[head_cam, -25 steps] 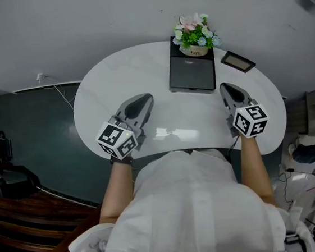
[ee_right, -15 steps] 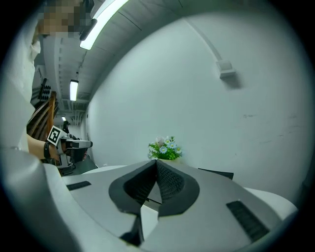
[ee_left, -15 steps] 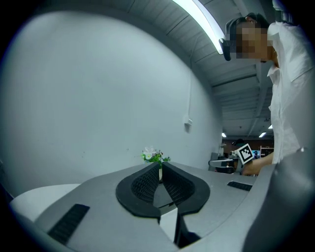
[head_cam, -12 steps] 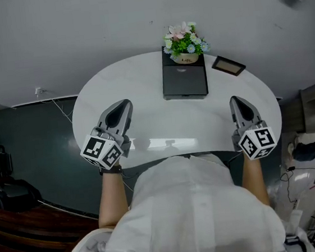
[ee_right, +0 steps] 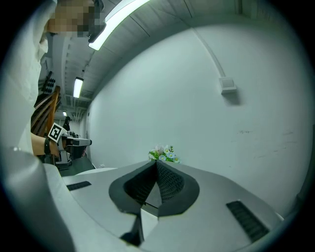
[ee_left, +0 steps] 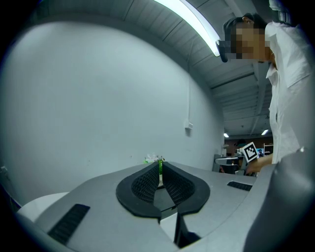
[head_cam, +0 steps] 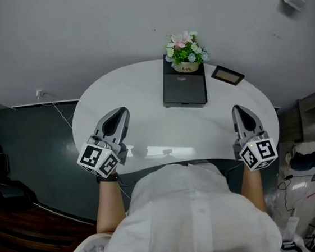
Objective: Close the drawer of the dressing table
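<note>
In the head view the left hand-held gripper (head_cam: 119,113) and the right hand-held gripper (head_cam: 239,111) hovered over the near edge of the white desk (head_cam: 142,90), pointing toward the wall. The drawer was out of sight, presumably under that edge between them, about equally near both. The left gripper view showed the jaws clenched on nothing. The right gripper view showed the same, with the flowers (ee_right: 162,153) beyond.

The left gripper (head_cam: 120,113) and the right gripper (head_cam: 240,110) are now wider apart and closer to the near edge of the dressing table (head_cam: 143,96).
</note>
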